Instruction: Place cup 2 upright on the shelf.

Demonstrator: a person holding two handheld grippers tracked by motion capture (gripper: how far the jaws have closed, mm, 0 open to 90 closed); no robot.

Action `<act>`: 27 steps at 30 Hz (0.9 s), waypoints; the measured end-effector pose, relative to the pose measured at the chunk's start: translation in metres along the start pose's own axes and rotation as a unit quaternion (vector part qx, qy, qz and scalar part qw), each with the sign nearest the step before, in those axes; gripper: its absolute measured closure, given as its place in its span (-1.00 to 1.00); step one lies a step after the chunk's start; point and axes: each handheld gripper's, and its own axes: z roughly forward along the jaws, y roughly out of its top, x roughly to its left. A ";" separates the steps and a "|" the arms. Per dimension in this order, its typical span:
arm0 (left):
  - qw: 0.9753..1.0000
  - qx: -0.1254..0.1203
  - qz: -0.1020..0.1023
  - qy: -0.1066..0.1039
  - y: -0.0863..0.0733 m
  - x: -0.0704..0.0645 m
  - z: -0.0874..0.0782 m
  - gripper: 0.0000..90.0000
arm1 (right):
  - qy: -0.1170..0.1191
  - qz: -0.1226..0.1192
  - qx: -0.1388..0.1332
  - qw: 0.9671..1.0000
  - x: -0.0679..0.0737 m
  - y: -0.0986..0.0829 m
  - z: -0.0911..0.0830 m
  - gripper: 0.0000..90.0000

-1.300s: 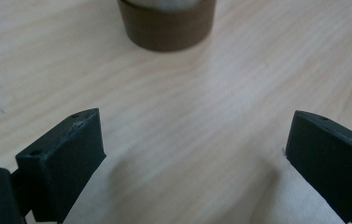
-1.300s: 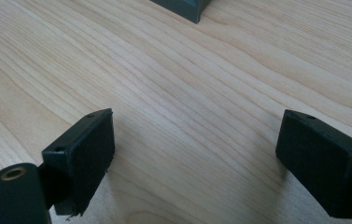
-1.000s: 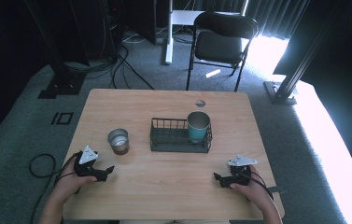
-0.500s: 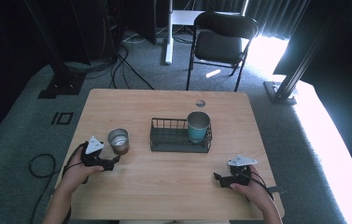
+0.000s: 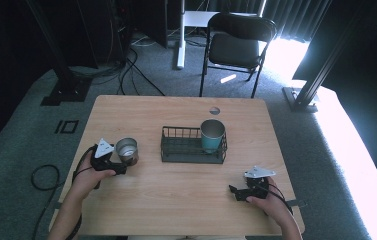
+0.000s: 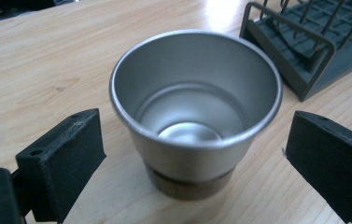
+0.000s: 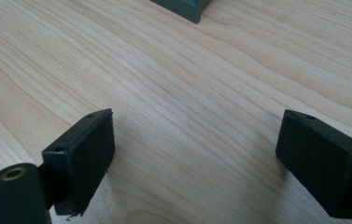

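A small steel cup (image 5: 126,150) with a dark base stands upright on the wooden table (image 5: 186,195), left of a dark wire basket (image 5: 186,150). A teal cup (image 5: 212,135) stands in the basket's right end. My left gripper (image 5: 121,165) is open, its jaws on either side of the steel cup (image 6: 196,116) without touching it. My right gripper (image 5: 235,192) is open near the table's front right, jaws wide apart over bare wood (image 7: 197,121).
A corner of the basket (image 7: 183,8) shows ahead of the right gripper, and its end (image 6: 304,42) lies beyond the steel cup. A round hole (image 5: 214,110) sits near the table's far edge. A black chair (image 5: 238,45) stands behind the table.
My left gripper has moved forward and right until its open jaws flank the steel cup. The right gripper has stayed put.
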 end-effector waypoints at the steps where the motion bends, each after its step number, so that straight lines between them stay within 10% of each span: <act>1: 1.000 -0.001 0.001 0.000 0.001 0.000 0.001 -0.89 | 0.000 0.000 0.000 1.000 0.000 0.000 0.000 -0.75; 27: 1.000 -0.021 -0.018 -0.002 0.013 0.000 0.021 -0.82 | 0.000 0.001 0.000 1.000 0.000 0.000 0.000 -0.75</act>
